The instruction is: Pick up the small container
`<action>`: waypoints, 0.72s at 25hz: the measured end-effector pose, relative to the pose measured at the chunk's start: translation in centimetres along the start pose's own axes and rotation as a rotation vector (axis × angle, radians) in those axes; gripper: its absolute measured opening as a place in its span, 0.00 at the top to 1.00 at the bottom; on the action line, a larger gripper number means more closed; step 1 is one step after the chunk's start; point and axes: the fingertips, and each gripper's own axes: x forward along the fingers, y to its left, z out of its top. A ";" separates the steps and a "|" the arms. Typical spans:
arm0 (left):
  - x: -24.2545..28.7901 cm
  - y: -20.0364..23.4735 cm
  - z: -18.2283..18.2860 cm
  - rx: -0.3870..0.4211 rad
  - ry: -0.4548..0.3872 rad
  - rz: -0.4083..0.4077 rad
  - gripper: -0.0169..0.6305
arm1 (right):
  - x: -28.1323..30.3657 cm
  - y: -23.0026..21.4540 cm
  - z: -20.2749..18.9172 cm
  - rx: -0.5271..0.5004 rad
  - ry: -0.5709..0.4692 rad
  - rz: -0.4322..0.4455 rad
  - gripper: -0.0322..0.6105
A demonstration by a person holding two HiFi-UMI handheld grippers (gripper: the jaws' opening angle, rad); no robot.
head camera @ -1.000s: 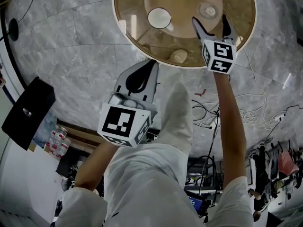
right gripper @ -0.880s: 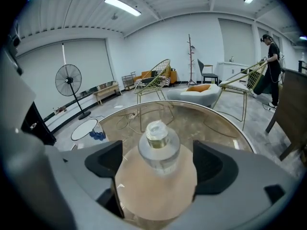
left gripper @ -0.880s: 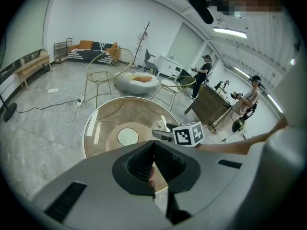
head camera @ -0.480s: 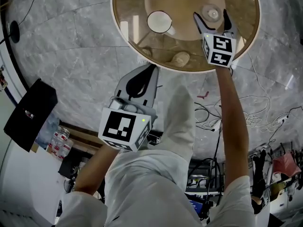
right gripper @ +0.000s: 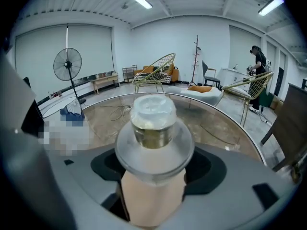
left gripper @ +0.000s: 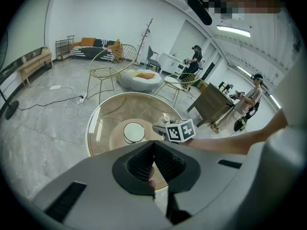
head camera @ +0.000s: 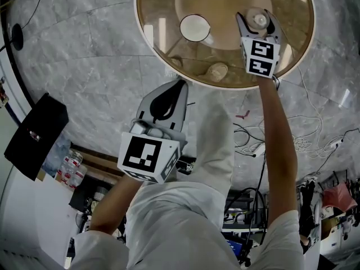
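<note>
The small container [head camera: 259, 20], clear with a pale lid, stands on the round glass table [head camera: 160, 49]. My right gripper [head camera: 258, 22] reaches over the table with the container between its jaws, which are closing. A narrow gap still shows at each side in the head view. In the right gripper view the container [right gripper: 153, 123] fills the middle, between the dark pads [right gripper: 103, 166] of the right gripper [right gripper: 154, 169]. My left gripper [head camera: 180, 83] hangs shut and empty off the table's near edge. Its own view shows the left gripper [left gripper: 153, 146], the container [left gripper: 166, 118] and the right gripper's marker cube.
A white bowl [head camera: 194, 28] sits left of the container on the glass, and a beige rounded lump [head camera: 216, 70] lies near the table's front rim. Cables [head camera: 253, 134] trail on the marble floor. Wire chairs [right gripper: 156, 71] and a standing fan [right gripper: 67, 63] are beyond the table.
My right gripper moved forward over the table until the container came between its jaws, and the jaws narrowed around it. The left gripper stayed where it was.
</note>
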 end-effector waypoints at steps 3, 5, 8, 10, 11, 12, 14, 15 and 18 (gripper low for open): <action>-0.3 0.5 0.0 -0.001 -0.004 0.004 0.95 | 0.1 -0.2 0.1 -0.014 -0.009 -0.006 0.43; -0.6 0.8 -0.1 -0.005 -0.007 0.007 0.95 | 0.2 -0.2 0.1 -0.023 -0.006 -0.007 0.43; -1.0 1.1 -0.4 -0.008 -0.009 0.012 0.95 | 0.1 -0.1 0.0 -0.030 -0.001 -0.007 0.43; -1.3 1.1 -0.4 -0.004 -0.013 0.010 0.95 | -0.1 0.1 -0.1 -0.031 0.003 -0.006 0.43; -1.5 1.0 -0.4 -0.001 -0.015 0.008 0.95 | -0.2 0.2 -0.2 -0.031 0.005 -0.008 0.43; -1.7 1.0 -0.3 0.002 -0.017 0.005 0.95 | -0.5 0.3 -0.1 -0.028 0.006 -0.011 0.43; -2.1 0.9 -0.2 0.009 -0.020 0.000 0.95 | -1.2 0.6 0.1 -0.017 0.005 -0.014 0.43; -2.3 0.8 -0.2 0.012 -0.022 -0.003 0.95 | -1.6 0.7 0.1 -0.012 0.005 -0.014 0.43; -3.1 0.5 -0.2 0.023 -0.028 -0.011 0.95 | -2.8 1.0 0.1 -0.021 0.003 -0.016 0.43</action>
